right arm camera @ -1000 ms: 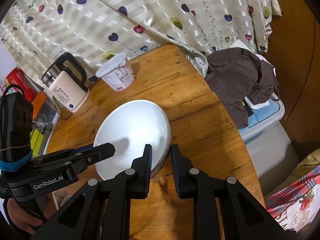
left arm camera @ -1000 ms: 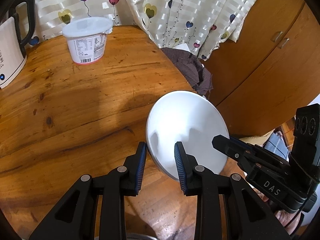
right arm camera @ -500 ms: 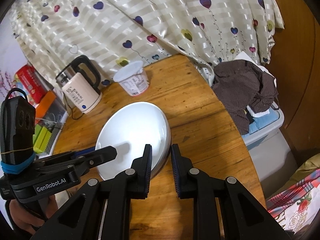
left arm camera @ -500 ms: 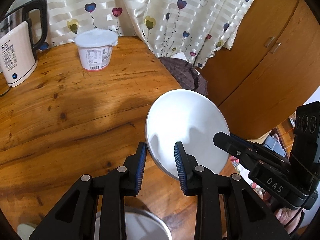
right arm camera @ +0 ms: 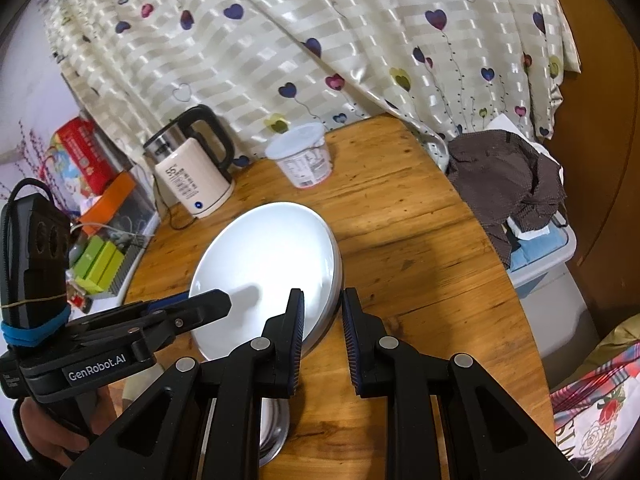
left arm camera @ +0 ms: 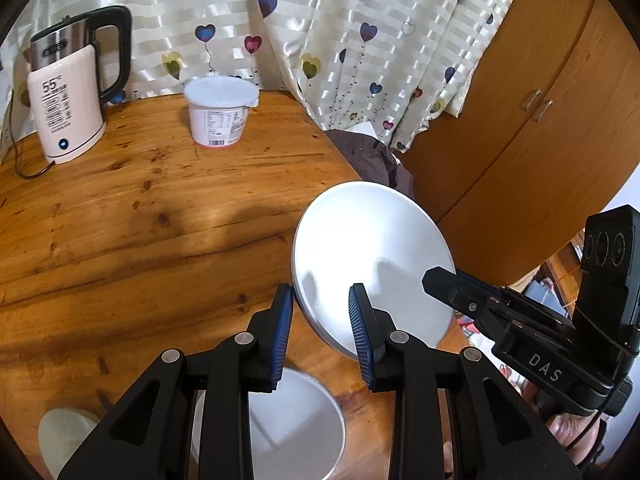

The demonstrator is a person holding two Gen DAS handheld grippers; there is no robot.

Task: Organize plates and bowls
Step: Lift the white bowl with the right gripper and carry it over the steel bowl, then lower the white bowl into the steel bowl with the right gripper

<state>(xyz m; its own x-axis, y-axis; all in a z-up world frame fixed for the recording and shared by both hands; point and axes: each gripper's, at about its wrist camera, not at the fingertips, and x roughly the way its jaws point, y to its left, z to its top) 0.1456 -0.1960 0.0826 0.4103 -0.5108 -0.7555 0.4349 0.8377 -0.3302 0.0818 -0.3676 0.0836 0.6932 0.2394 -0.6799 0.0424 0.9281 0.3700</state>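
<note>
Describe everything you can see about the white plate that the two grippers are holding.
The white plate is round, plain and glossy, ceramic by its look, with a shallow well and a raised rim. It is held tilted above the wooden table, touching nothing but the grippers. The left gripper pinches its near-left rim and the right gripper pinches the opposite rim. Soft shadows of the fingers fall on its face. Its edge looks doubled, so it could be two stacked plates; I cannot tell.

The left gripper point(left arm camera: 320, 322) and right gripper point(right arm camera: 322, 330) face each other, each clamped on the white plate's point(left arm camera: 372, 258) opposite rims.
</note>
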